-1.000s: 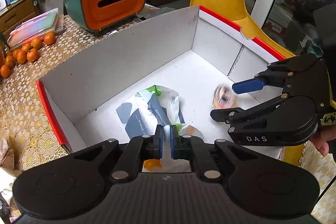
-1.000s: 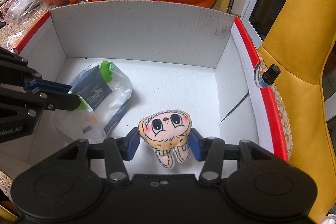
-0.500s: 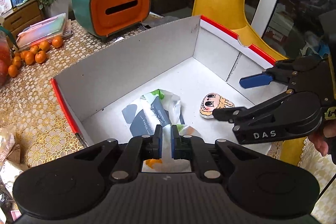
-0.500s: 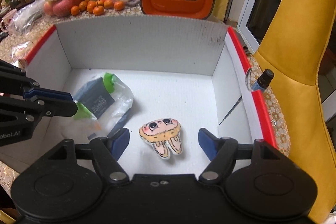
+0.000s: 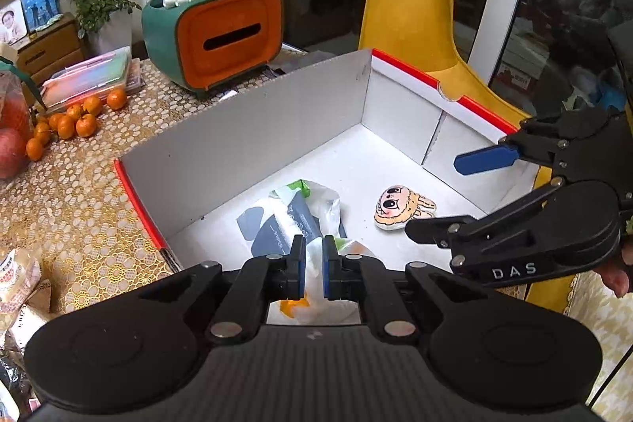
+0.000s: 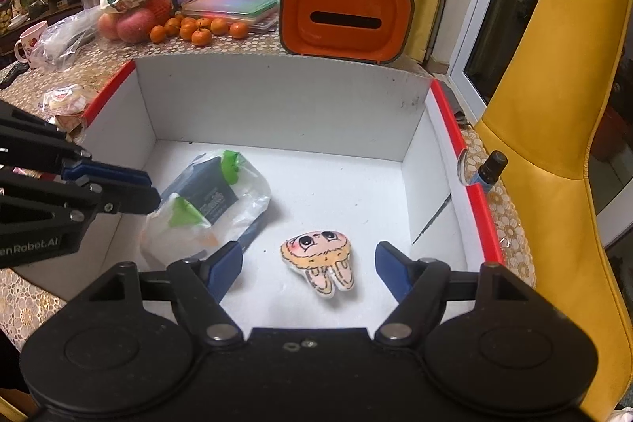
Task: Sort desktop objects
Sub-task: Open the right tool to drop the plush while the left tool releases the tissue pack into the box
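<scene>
A white cardboard box with red rims stands on the lace-covered table. On its floor lie a clear plastic bag of dark and green packets and a small cartoon-face plush toy. My right gripper hovers above the toy, open, its blue pads clear of it on both sides. In the left wrist view the toy rests beside the bag. The right gripper reaches in from the right. My left gripper is shut and empty over the near edge of the box, and it also shows as the left gripper.
An orange and green pen organiser stands behind the box. Tangerines, bagged apples and a mug sit at the back left. A small dark bottle stands just outside the right wall. A yellow chair is close on the right.
The right jaws opened and let go of the plush toy, which now lies on the box floor. Both grippers drew back and up a little.
</scene>
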The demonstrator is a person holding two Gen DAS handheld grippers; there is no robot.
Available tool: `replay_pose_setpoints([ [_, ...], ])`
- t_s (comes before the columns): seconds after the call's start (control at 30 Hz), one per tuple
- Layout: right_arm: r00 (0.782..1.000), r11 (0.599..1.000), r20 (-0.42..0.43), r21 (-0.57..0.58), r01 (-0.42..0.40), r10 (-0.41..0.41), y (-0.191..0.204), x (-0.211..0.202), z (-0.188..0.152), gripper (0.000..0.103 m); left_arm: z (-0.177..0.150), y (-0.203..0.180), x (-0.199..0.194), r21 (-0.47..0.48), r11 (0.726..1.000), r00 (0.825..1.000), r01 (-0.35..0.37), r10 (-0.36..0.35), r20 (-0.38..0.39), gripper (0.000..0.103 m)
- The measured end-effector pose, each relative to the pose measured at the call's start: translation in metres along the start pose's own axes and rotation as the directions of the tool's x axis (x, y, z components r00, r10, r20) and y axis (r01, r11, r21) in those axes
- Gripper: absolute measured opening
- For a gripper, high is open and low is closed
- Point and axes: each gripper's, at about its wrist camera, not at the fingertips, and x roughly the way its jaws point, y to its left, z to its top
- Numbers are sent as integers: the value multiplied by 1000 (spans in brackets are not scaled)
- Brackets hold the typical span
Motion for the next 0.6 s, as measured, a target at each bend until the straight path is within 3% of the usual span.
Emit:
replay_pose_setpoints([
  [0.1, 1000, 1000, 4, -3, -3, 3, 2, -2, -1, 74, 0, 1, -3, -5, 1000, 1000, -2, 2, 9, 17],
  [0.13, 1000, 1000, 5, -2, -3, 3, 2, -3, -1, 74, 0, 1, -4, -3, 1000, 1000, -3, 3, 12, 31],
  [0.17, 1000, 1000, 7, -1, -5, 5, 2, -4, -2, 74, -1, 1, -5, -4, 1000, 1000, -4, 4, 17, 54],
  [0.23, 1000, 1000, 11, 1, -5, 5, 2, -5, -3, 74, -1, 1, -8, -3, 1000, 1000, -10, 10, 28, 72],
  [0.6, 999, 1000, 37, 23, -11, 10, 4, -15, -5, 77, -6, 4, -32, -49, 999, 999, -8, 10, 51, 72],
])
